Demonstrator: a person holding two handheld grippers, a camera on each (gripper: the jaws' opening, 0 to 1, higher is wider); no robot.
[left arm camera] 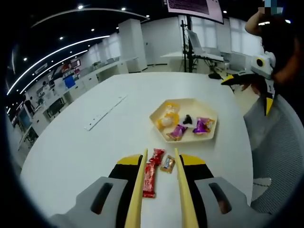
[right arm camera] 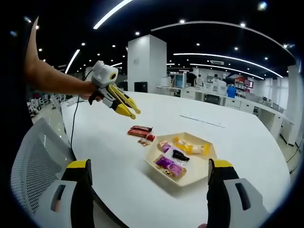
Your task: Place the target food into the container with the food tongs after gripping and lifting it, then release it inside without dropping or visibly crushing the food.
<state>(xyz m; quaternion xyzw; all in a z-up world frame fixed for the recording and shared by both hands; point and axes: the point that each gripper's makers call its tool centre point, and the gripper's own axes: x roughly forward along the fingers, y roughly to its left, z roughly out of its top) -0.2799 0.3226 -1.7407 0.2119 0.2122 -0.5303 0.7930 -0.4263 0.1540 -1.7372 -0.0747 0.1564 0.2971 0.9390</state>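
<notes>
My left gripper is shut on a pair of yellow food tongs, whose two arms stand apart. Between the tong tips, on the white table, lie a red wrapped snack bar and a small brown candy; neither is gripped. Just beyond them sits a cream hexagonal tray holding several wrapped sweets, purple, yellow and black. In the right gripper view the same tray is ahead, with the red bar behind it. My right gripper is open and empty, raised above the table's near edge.
The round white table carries a long white strip at its left. A person's hand holds the left gripper above the table. The right gripper hovers at the table's right edge. A grey mesh chair stands beside the table.
</notes>
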